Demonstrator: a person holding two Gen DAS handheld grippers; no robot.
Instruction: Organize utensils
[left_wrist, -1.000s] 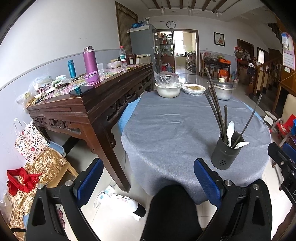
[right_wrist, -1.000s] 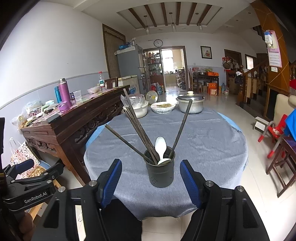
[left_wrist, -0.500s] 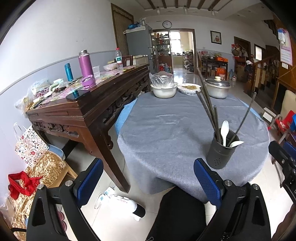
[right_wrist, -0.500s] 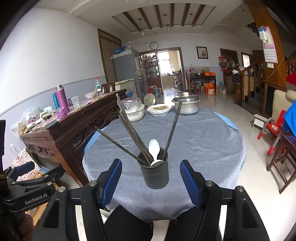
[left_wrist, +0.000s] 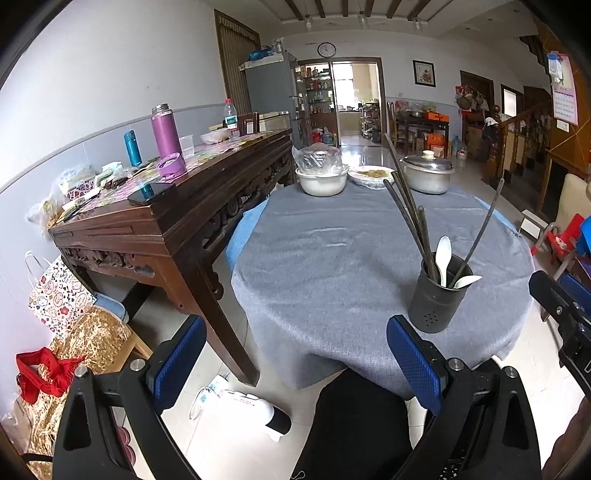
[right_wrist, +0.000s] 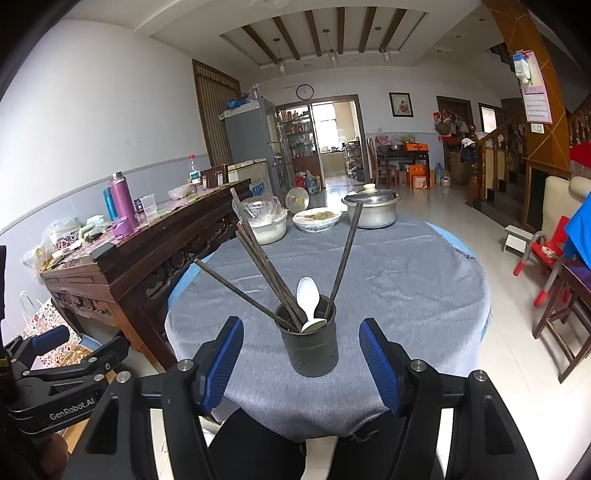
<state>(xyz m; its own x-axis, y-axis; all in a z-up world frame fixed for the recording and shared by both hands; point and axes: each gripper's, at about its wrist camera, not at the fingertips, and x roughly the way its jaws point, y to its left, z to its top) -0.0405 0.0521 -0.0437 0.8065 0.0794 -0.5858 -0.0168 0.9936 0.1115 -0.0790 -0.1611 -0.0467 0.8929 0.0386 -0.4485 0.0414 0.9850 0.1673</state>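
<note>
A dark round utensil holder (right_wrist: 310, 343) stands near the front edge of the round table with the grey cloth (right_wrist: 406, 288). Several dark chopsticks (right_wrist: 258, 254) fan out of it, and two white spoons (right_wrist: 307, 295) rest inside. My right gripper (right_wrist: 303, 363) hangs in front of the holder, open, its blue pads (right_wrist: 225, 360) clear of it on both sides. In the left wrist view the holder (left_wrist: 439, 302) stands ahead and to the right of my left gripper (left_wrist: 297, 358), which is open and empty over the table's edge and floor.
A carved wooden side table (left_wrist: 166, 221) cluttered with bottles stands left of the round table. A white bowl (left_wrist: 321, 181), a dish and a lidded metal pot (left_wrist: 426, 173) sit at the far edge. Chairs (right_wrist: 554, 321) stand to the right; a dark-clothed leg (left_wrist: 354, 424) is below.
Both views have shifted only slightly, a touch back from the table. The holder and utensils have not moved, and both sets of jaws keep the same width.
</note>
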